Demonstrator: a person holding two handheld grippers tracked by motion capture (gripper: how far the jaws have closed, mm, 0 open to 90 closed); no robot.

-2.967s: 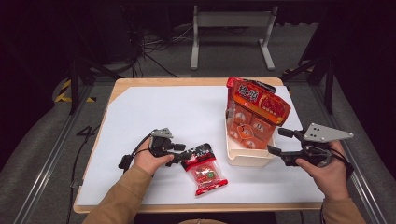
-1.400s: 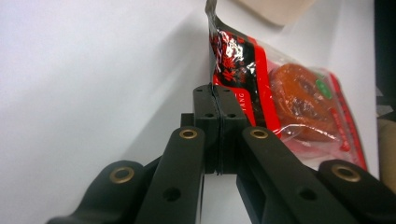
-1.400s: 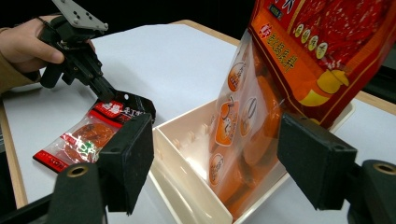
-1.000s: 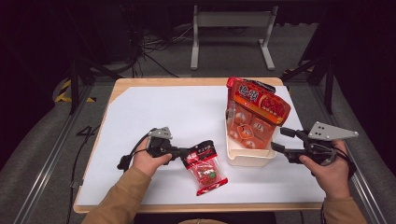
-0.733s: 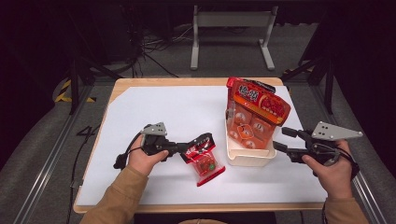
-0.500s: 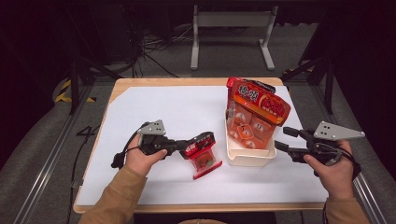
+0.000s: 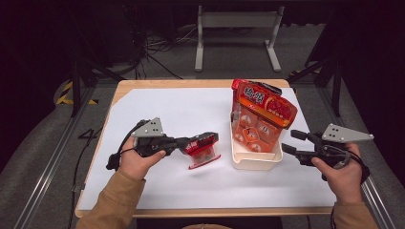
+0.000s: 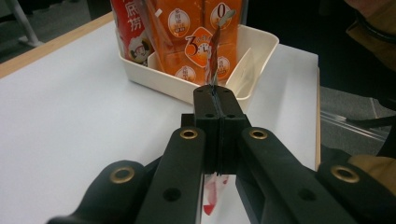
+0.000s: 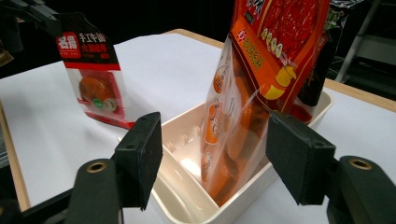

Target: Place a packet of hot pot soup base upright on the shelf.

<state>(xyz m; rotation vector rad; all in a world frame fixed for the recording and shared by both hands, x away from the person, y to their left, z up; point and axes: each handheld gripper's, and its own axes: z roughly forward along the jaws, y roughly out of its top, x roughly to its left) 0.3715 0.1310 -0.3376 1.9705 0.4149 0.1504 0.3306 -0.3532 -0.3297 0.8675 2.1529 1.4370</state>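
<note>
My left gripper [image 7: 210,138] is shut on the top edge of a small red snack packet [image 7: 203,151], which hangs from the jaws with its lower edge just above the white mat. In the left gripper view the closed jaws [image 8: 215,95] pinch the packet's thin edge [image 8: 214,56]. The packet [image 9: 93,79] also hangs at the far left of the right gripper view. A cream bin [image 7: 253,160] holds a large orange-red bag [image 7: 262,112] standing upright. My right gripper [image 7: 291,142] is open, just right of the bin, its fingers [image 9: 140,158] spread before the bin [image 9: 196,205] and bag [image 9: 266,65].
The white mat [image 7: 157,109] covers most of a wooden table [image 7: 129,86]. A metal stand [image 7: 236,28] and cables lie on the floor beyond the far edge. Open mat lies left of and behind the bin.
The left gripper has lifted the red packet from lying flat on the mat to hanging upright, moving up and slightly toward the bin. The right gripper has stayed beside the bin.
</note>
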